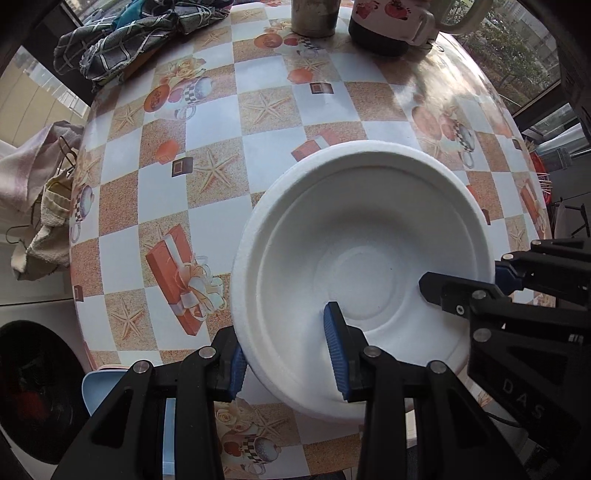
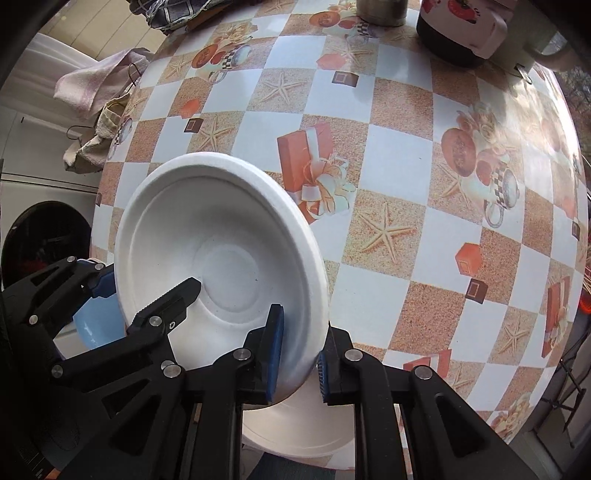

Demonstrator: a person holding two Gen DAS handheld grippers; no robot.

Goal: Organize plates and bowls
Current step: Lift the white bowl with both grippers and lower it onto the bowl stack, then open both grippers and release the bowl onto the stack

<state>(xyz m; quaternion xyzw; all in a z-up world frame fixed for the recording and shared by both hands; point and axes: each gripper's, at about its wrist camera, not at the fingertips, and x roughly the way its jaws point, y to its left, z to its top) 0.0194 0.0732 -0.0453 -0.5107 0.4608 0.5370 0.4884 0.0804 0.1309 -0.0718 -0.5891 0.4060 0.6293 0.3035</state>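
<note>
A white foam bowl hangs above the patterned table, held by both grippers at opposite sides of its rim. My left gripper is shut on the near rim, one blue pad inside the bowl and one outside. The right gripper comes in from the right edge of the left wrist view. In the right wrist view the bowl fills the left half. My right gripper is shut on its rim, while the left gripper clamps the far side. A second white dish lies below it.
A light blue bowl sits off the table's left edge, also seen as a blue bowl. At the far edge stand a metal cup and a floral jug. A checked cloth and towels lie left.
</note>
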